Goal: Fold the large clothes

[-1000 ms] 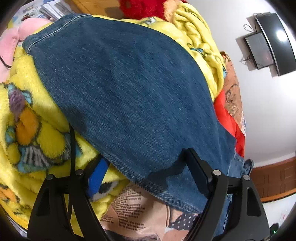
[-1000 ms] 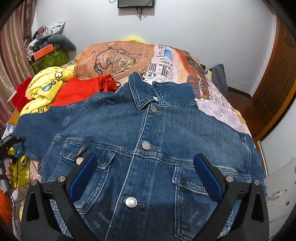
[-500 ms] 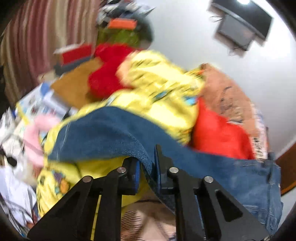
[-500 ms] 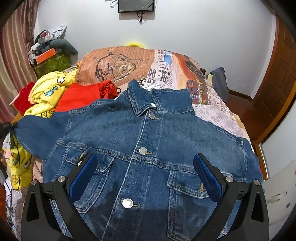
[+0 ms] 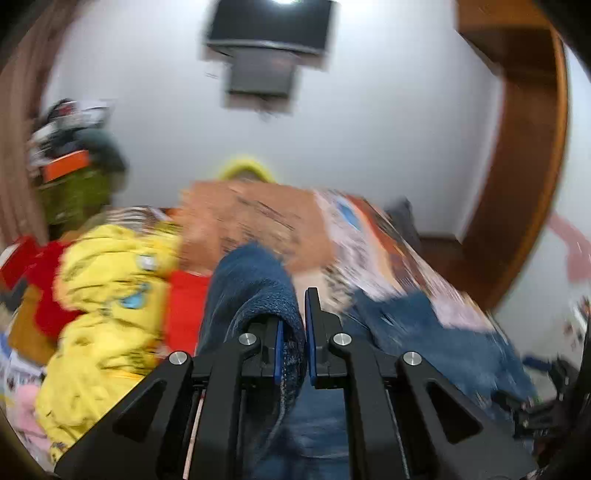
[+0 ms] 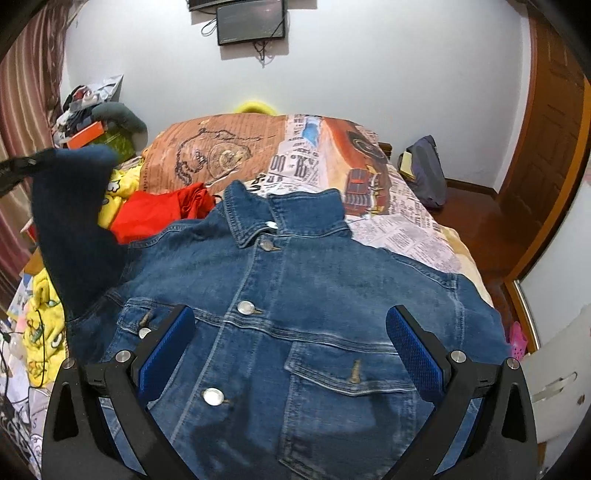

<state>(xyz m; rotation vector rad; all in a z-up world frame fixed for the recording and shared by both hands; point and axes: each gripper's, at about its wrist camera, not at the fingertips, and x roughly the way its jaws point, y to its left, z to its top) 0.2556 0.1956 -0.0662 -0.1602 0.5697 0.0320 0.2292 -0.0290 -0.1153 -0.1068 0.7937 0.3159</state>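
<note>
Two tools work over one denim jacket (image 6: 295,317) that lies front-up on the bed (image 6: 406,229), collar toward the far wall and its front buttoned. The left tool (image 5: 293,350) is clamped on the jacket's sleeve (image 6: 74,229): in the left wrist view a fold of dark blue denim is pinched between the blue pads (image 5: 277,347), with cloth bulging over the tips and hanging down beneath them. That view is blurred. In the right wrist view the sleeve stands raised off the bed at the left edge, above the jacket's shoulder, its end held by the dark tip of the left tool at the frame's border.

The right tool (image 6: 291,354) has its jaws wide apart, with nothing between them; it hovers above the lower chest of the jacket, one finger over each breast pocket. Whether the tips touch the cloth, I cannot tell.

Beside the jacket on the left lie a red garment (image 6: 159,210) and a yellow plush blanket (image 5: 110,295). The bed cover carries a newspaper print. A dark screen (image 6: 251,22) hangs on the white wall beyond the bed, and a wooden door frame (image 6: 546,166) stands on the right.
</note>
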